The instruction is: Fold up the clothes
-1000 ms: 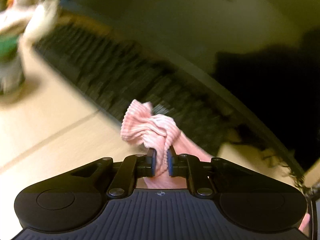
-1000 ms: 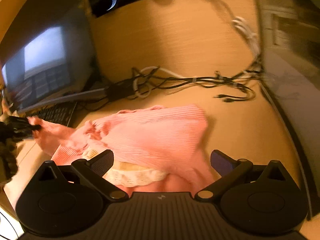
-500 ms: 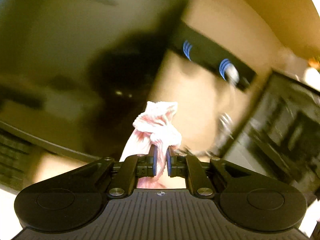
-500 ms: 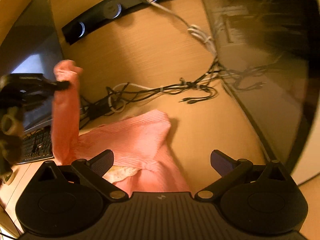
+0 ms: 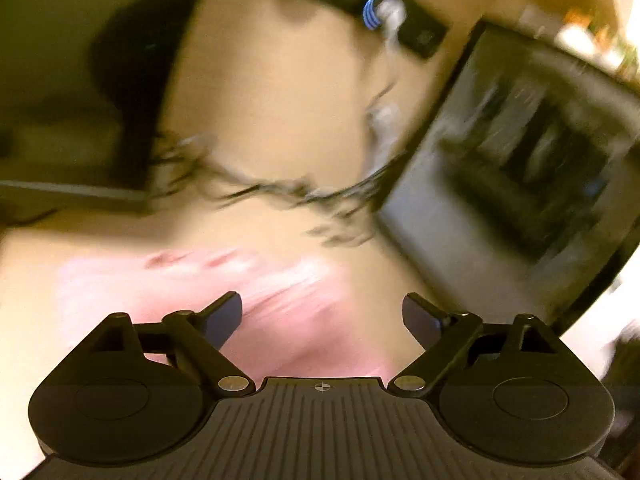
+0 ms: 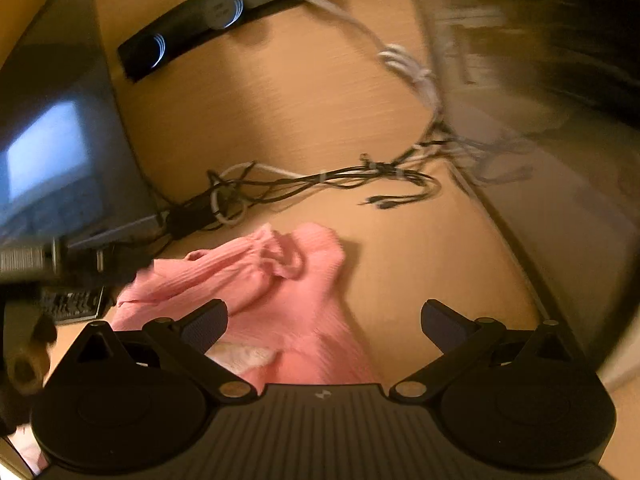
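A pink ribbed garment (image 6: 280,292) lies on the wooden desk, with a sleeve folded across its top and a white lace trim (image 6: 244,354) near my right gripper. My right gripper (image 6: 324,320) is open and empty just above the garment's near part. In the blurred left wrist view the garment (image 5: 280,312) lies under my left gripper (image 5: 322,316), which is open and empty. The left gripper's body (image 6: 32,264) shows at the left edge of the right wrist view.
A tangle of black and white cables (image 6: 320,184) lies behind the garment. A monitor (image 6: 52,160) and keyboard (image 6: 72,304) stand at the left, a dark glossy panel (image 6: 560,160) at the right, and a black socket strip (image 6: 224,12) on the back wall.
My left gripper carried the pink sleeve up and over the garment, then opened and let it go. The sleeve now lies folded on the garment. The right gripper stayed open.
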A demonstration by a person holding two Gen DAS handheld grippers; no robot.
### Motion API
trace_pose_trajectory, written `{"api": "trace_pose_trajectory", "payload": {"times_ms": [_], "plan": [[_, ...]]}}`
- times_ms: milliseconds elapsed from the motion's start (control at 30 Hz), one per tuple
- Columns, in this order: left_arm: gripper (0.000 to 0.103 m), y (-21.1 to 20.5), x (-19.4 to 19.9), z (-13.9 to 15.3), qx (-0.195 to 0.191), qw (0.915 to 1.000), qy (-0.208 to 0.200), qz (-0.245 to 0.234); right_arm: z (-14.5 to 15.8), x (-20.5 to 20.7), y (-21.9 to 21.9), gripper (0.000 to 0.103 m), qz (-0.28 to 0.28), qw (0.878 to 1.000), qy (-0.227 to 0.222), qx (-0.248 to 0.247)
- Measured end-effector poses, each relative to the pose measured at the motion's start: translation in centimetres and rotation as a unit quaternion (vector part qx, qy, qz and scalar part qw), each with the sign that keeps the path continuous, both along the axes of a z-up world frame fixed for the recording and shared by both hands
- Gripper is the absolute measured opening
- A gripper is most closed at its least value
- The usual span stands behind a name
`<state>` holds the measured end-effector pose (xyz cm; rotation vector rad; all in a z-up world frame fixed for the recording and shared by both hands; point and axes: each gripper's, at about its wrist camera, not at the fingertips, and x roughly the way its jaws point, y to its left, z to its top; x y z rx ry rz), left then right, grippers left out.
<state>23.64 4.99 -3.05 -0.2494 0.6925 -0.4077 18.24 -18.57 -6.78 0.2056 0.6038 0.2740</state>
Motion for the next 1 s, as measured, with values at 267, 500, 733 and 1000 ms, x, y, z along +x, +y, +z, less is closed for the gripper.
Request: {"api": "trace_pose_trajectory", "payload": {"times_ms": [267,500,733,1000], "plan": [[0.094,5.2,-1.1,-3.4,-0.007,0.9969,0.067,0.042,0.5,8.8,5.5,0.057,0.040,0.999,0.026,0.011],[0.094,6.6,-2.2,-3.8,0.045,0.9973,0.048,0.034,-0.2,11.3,7.8,0.007,0.070,0.996,0.058,-0.008],[0.094,8.2,-1.6,-4.7,0.045,0.9960,0.066,0.040,6.2,7.2,5.3,0.006,0.088,0.995,-0.044,0.002],[0.095,8.4,-2.1,-5.0,0.053,0.9956,0.073,0.026,-0.2,6.1,1.1,0.018,0.012,0.994,0.097,-0.048]]}}
